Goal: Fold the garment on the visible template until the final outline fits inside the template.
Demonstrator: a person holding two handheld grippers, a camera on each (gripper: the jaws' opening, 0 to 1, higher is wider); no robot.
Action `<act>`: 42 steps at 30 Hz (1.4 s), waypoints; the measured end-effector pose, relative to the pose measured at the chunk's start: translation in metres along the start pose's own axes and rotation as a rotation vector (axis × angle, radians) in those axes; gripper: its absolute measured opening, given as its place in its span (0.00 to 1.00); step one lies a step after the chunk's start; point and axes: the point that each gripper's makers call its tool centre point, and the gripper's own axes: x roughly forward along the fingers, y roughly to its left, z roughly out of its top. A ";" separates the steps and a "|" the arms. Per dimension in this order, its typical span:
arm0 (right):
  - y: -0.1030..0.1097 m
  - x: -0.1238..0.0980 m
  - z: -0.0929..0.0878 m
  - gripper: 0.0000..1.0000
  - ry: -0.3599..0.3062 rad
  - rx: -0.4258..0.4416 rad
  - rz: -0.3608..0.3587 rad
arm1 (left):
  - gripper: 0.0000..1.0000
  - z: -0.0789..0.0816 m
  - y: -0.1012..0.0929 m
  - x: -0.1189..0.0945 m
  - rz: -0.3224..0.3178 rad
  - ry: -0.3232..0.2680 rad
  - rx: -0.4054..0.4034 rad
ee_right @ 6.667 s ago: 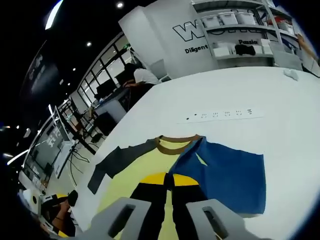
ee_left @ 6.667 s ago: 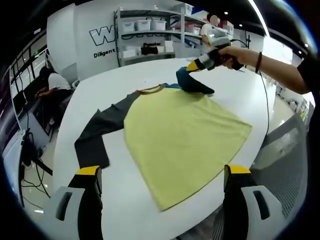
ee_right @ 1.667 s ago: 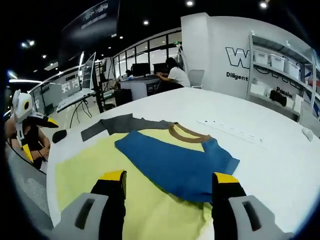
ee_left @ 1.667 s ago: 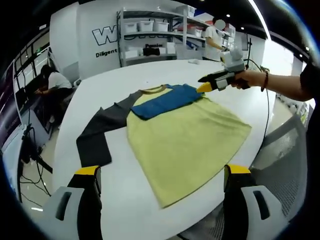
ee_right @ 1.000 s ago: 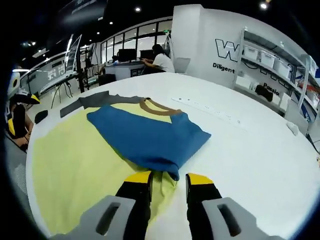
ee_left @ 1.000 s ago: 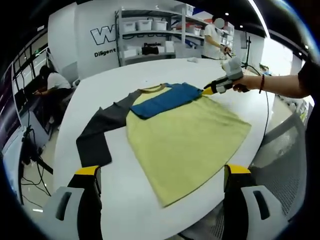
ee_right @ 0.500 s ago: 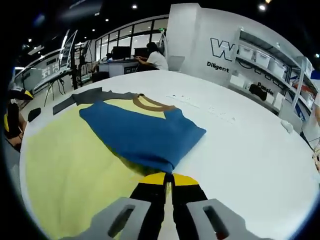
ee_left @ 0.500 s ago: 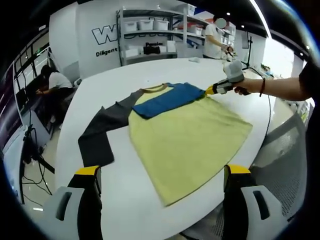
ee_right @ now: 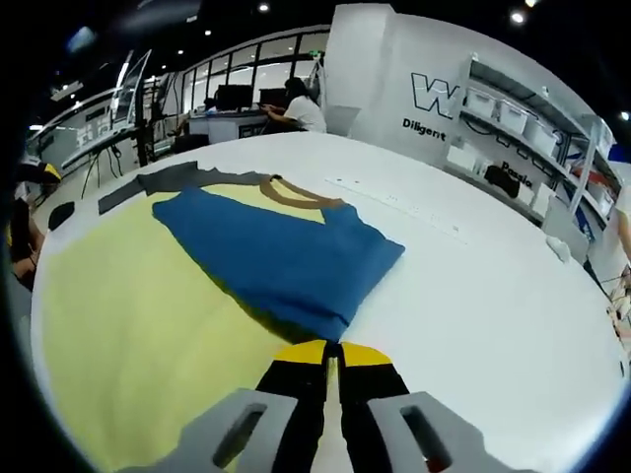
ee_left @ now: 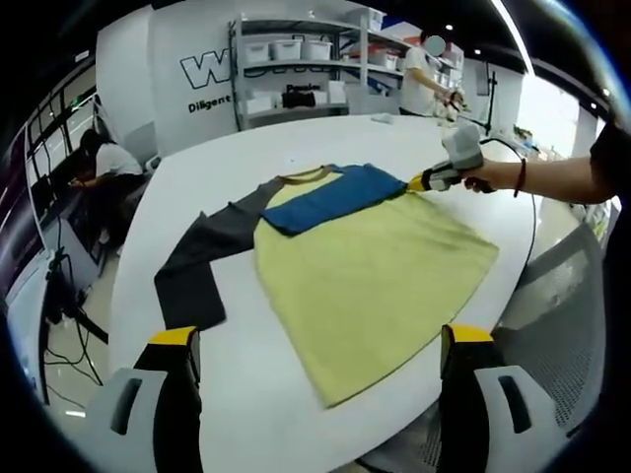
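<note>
bright, even ceiling light; spot lamps (ee_right: 516,16) flare overhead. the table (ee_right: 493,296) shows soft glare and faint shadows. fisheye bends both views' edges; far background slightly soft.

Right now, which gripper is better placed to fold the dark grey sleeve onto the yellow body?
Left, probably. The grey sleeve lies on the left gripper's side, and its jaws are open. The right gripper is shut at the shirt's far edge.

My white surface (ee_left: 296,414) carries the yellow shirt (ee_left: 375,276) spread flat, its blue sleeve (ee_left: 330,195) folded over the chest, its grey sleeve (ee_left: 197,261) stretched out on the bare top.
</note>
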 end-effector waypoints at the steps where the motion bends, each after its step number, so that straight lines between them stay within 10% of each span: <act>1: 0.000 0.000 -0.001 0.00 0.003 -0.025 -0.003 | 0.98 -0.001 0.000 0.000 0.001 0.003 0.000; 8: 0.001 0.001 -0.005 0.00 0.017 -0.105 -0.017 | 0.98 0.000 0.000 0.001 -0.001 0.001 0.001; 24: -0.001 0.000 -0.007 0.04 -0.008 0.018 -0.014 | 0.97 -0.002 -0.001 -0.002 -0.002 -0.001 -0.001; 32: 0.002 -0.010 0.011 0.29 -0.101 0.199 0.012 | 0.97 -0.002 -0.001 -0.003 0.004 -0.001 -0.007; 42: -0.007 -0.004 0.017 0.22 -0.107 0.370 -0.047 | 0.97 -0.002 -0.005 -0.004 -0.002 0.001 0.003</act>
